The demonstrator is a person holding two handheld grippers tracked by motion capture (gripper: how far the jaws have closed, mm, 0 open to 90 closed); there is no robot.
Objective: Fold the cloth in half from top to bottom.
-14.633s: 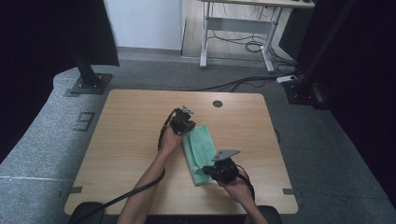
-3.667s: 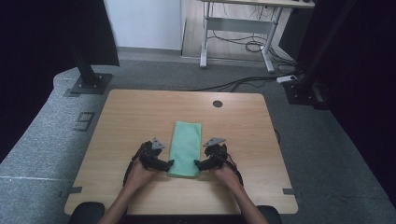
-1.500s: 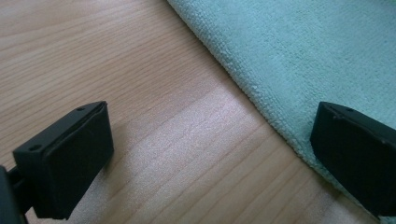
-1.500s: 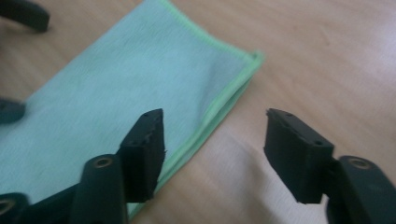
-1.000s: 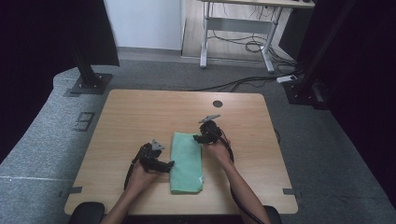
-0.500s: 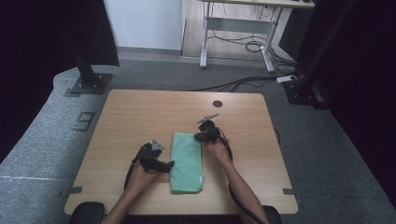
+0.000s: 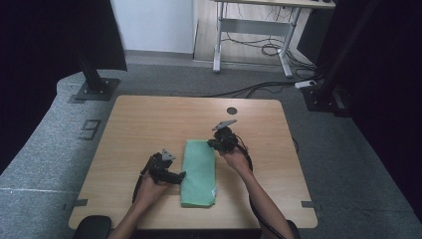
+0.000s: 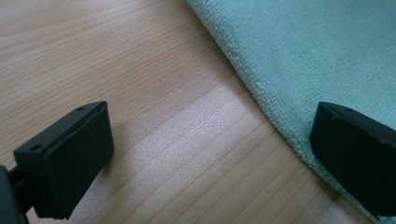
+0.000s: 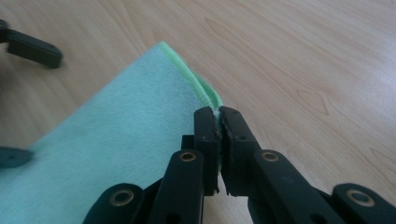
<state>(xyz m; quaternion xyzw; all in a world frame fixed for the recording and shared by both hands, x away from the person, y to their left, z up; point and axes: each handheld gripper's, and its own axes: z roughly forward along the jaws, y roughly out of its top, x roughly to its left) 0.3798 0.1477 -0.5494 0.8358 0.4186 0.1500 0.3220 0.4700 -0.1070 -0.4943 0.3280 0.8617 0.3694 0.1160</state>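
Lying flat on the wooden table (image 7: 149,124) near its front edge, the folded green towel (image 7: 200,172) has its far right corner pinched by the right gripper (image 9: 218,122) (jaws having just closed on it), while the left gripper (image 8: 210,140) rests wide open, straddling the towel's left edge.

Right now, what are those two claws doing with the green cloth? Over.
Right gripper shut on cloth far corner. Left gripper open, one jaw over the cloth's edge. Cloth folded flat on table. Nothing in the way.
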